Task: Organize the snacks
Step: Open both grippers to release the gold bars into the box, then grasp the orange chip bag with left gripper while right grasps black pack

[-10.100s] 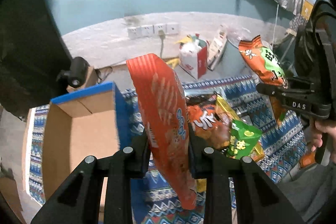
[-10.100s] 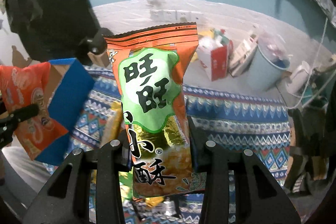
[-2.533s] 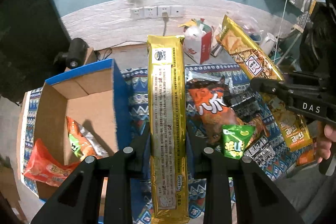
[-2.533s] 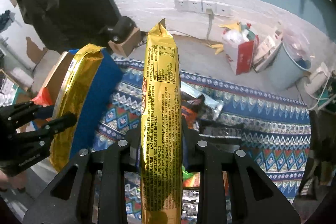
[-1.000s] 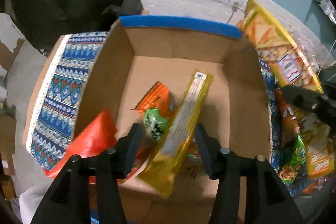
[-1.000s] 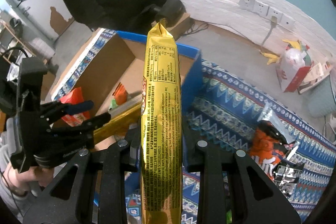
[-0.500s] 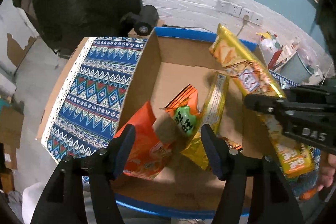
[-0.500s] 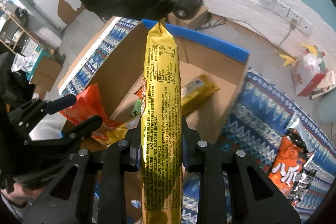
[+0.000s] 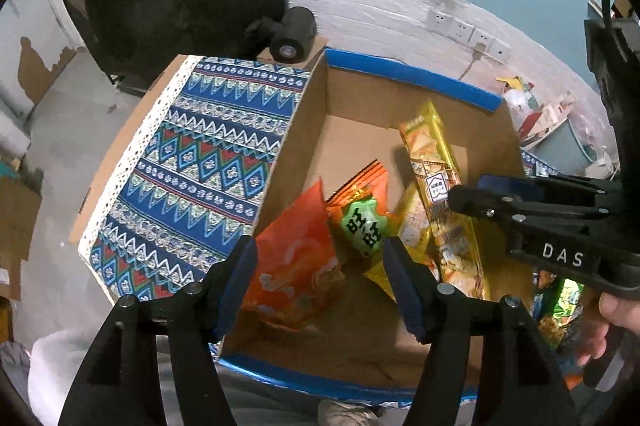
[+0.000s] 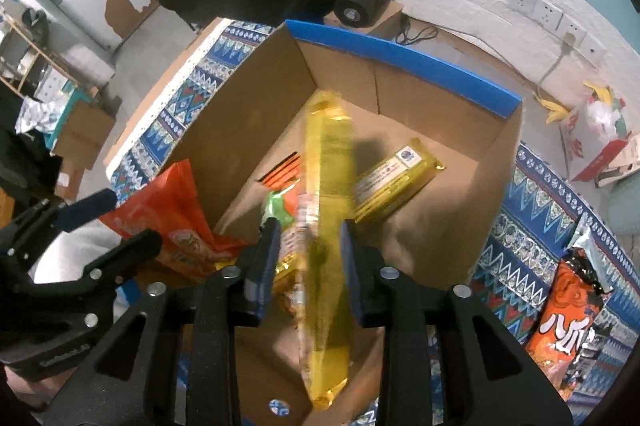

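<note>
Right wrist showed the right gripper (image 10: 307,253) spread, its gold pack (image 10: 326,226) slipping between the fingers into the box (image 10: 404,64); left gripper (image 9: 320,266) spread, empty. Orange bags (image 10: 568,322) remained outside.

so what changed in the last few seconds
Both tongs swung from the snack pile to over the box. The left tongs let their gold pack go into it and hang open. The right tongs have just opened and their gold pack is dropping in. Box and red bag stayed put.
</note>
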A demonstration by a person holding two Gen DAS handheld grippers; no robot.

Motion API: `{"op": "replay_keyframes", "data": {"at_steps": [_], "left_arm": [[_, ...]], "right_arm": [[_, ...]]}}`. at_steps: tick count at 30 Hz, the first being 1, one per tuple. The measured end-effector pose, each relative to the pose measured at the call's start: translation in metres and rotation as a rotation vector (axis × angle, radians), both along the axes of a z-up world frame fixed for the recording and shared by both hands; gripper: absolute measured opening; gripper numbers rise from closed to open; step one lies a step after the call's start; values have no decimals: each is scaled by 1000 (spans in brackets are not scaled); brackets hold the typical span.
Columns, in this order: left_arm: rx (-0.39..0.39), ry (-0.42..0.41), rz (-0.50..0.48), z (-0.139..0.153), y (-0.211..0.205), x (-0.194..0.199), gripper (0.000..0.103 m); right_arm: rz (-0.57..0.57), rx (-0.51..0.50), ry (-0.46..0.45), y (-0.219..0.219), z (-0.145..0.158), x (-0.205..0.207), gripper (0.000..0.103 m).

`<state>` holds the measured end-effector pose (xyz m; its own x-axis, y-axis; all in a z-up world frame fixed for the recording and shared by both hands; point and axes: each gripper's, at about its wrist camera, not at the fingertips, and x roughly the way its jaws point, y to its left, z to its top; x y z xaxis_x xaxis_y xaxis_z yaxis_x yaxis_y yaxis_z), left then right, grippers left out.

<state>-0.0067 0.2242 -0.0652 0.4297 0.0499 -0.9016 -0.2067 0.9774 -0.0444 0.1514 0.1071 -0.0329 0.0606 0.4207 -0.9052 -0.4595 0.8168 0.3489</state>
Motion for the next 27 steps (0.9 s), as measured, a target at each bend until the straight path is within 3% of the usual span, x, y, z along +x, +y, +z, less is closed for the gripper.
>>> {"op": "replay_keyframes", "data": {"at_steps": [6, 9, 27], "left_arm": [[17, -8, -34, 3, -14, 2, 73], [20, -8, -45, 6, -21, 2, 74], [14, 2, -211, 15, -110, 15, 77]], "right_arm": [[-14, -4, -22, -10, 9, -2, 66], [-17, -29, -49, -20, 15, -4, 71], [-125, -88, -87, -128, 29, -17, 74]]}}
